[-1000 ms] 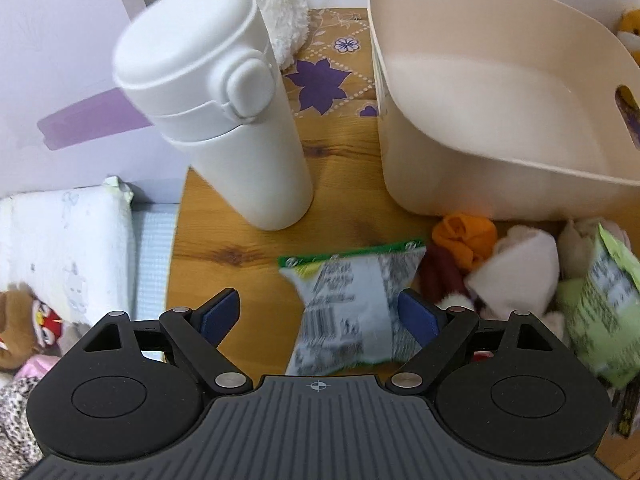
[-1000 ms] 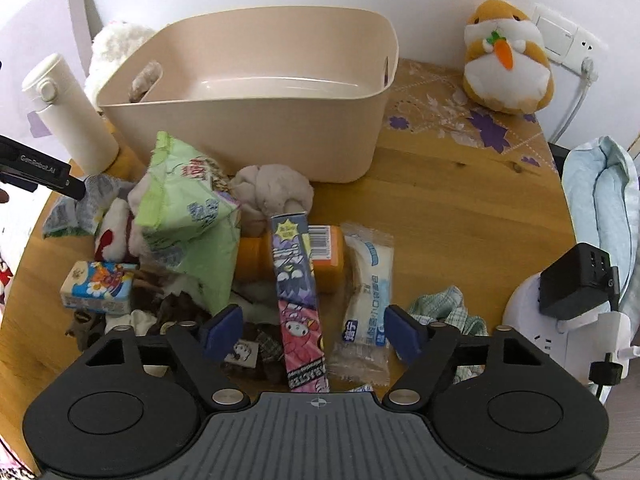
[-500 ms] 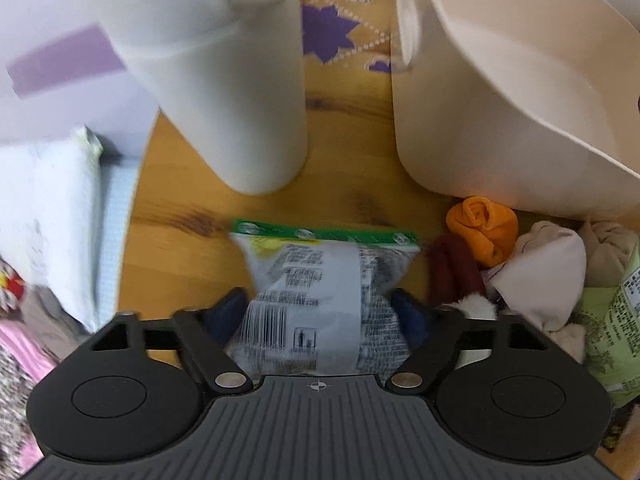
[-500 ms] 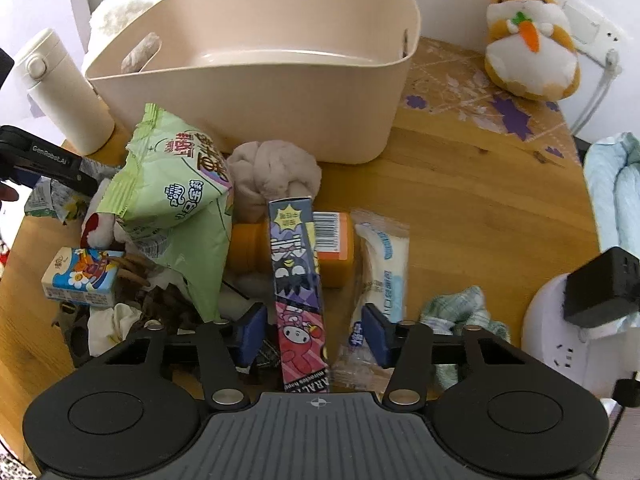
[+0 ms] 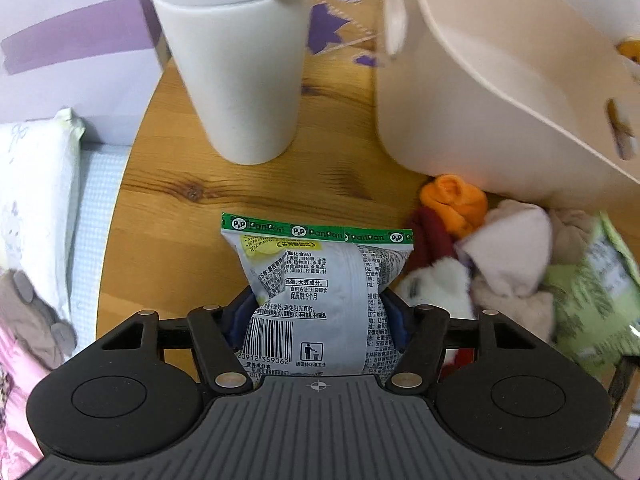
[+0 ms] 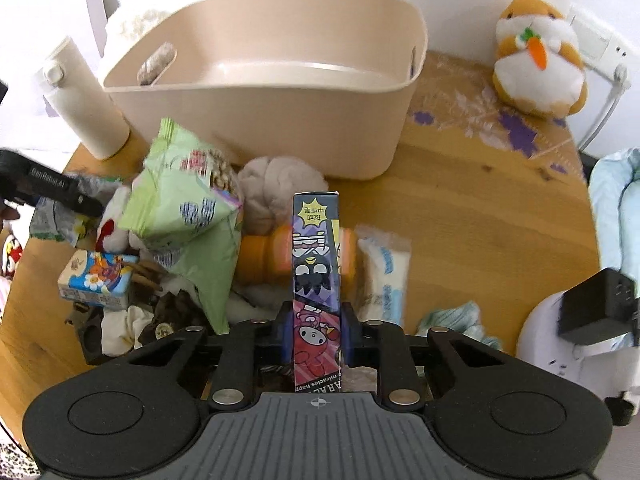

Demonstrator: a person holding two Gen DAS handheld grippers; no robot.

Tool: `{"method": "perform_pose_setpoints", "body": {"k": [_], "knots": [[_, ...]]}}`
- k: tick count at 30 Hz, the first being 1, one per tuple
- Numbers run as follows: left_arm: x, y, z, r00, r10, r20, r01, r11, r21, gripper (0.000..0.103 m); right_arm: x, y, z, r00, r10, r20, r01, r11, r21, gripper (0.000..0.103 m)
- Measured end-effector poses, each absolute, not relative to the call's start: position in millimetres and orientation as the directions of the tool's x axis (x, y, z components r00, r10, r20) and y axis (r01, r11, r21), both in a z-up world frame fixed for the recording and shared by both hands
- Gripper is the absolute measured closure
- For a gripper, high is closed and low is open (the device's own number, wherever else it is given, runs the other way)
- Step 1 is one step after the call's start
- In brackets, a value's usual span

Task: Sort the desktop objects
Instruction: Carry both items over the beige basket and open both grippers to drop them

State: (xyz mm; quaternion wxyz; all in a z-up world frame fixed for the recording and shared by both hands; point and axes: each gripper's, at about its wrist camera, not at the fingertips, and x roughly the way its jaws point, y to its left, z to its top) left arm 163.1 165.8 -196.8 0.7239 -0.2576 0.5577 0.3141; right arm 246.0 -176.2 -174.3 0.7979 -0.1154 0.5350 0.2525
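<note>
A silver snack packet [image 5: 316,272] with a green top seam lies on the round wooden table [image 5: 168,240]. My left gripper [image 5: 316,316] points down over it. Its jaws are closing and the blue pads [image 5: 240,316] press the packet's sides, which bulge. In the right wrist view a tall purple cartoon box [image 6: 316,256] stands between the pads of my right gripper [image 6: 316,332]. Those jaws are closing too, and they pinch the box's lower part. The beige bin [image 6: 280,136] stands behind both, with nothing visible inside it.
A white flask [image 5: 240,80] stands left of the bin [image 5: 500,92]. Rolled socks [image 5: 452,200], a green snack bag [image 6: 188,208], a juice carton [image 6: 96,280], an orange bottle [image 6: 260,260] and a white packet [image 6: 384,272] crowd the table's front. A plush toy [image 6: 536,60] sits at the back right.
My left gripper sank over the silver packet and its jaws narrowed onto it. My right jaws went from wide to tight on the cartoon box, whose far end has tipped up.
</note>
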Motion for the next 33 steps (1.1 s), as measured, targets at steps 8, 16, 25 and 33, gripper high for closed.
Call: {"method": "perform_pose_setpoints", "body": {"k": [8, 16, 25, 33], "knots": [[160, 153, -152, 0.262, 0.225, -0.938, -0.699, 0.715, -0.024, 0.039, 258, -190, -136, 0.381, 0.320, -0.867, -0.518, 0.851, 0.087, 0.082], [176, 139, -96, 0.335, 0.293, -0.896, -0.714, 0.699, -0.039, 0.039, 285, -194, -106, 0.453, 0.367, -0.813, -0.496, 0.861, 0.112, 0.082], [236, 151, -50, 0.390, 0.392, -0.833, -0.731, 0.682, -0.021, 0.039, 325, -173, -76, 0.556, 0.430, -0.711, -0.479, 0.865, 0.149, 0.082], [292, 152, -71, 0.334, 0.450, -0.828, -0.775, 0.631, 0.030, 0.039, 359, -139, -71, 0.612, 0.456, -0.645, -0.480, 0.864, 0.155, 0.082]]}}
